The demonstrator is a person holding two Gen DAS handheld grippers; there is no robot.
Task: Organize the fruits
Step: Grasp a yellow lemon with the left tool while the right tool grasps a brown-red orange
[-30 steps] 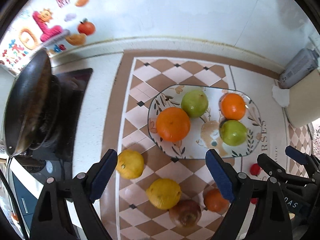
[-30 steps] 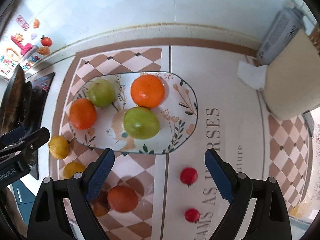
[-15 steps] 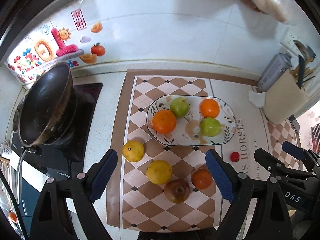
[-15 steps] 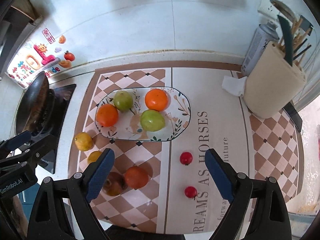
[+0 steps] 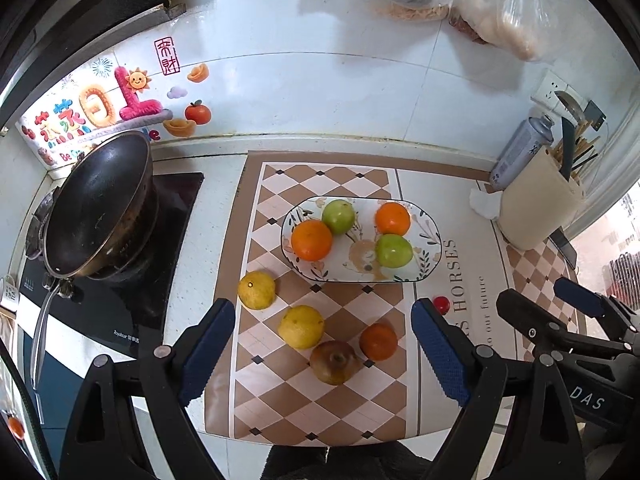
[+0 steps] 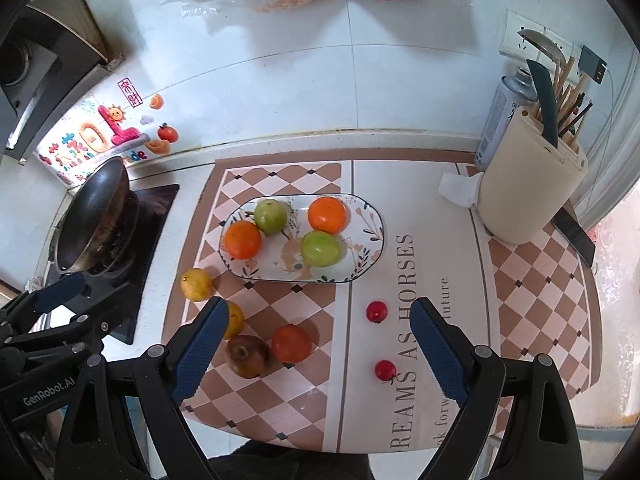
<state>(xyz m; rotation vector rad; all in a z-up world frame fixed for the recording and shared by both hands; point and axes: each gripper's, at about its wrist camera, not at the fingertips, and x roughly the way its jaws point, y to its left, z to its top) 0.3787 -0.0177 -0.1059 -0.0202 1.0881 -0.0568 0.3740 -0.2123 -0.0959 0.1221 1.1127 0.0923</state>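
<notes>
Right wrist view: we find four fruits on the plate (image 6: 374,236); six loose fruits (two small red ones (image 6: 376,311) included) remain on the mat. Left gripper (image 5: 320,350) and right gripper (image 6: 314,354) both spread, empty.

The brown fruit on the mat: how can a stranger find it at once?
Start at the oval plate on the checkered mat. Nearer the camera, four fruits lie loose on the mat. The brown fruit is nearest, beside a small orange, and is the only dull brown one.
</notes>
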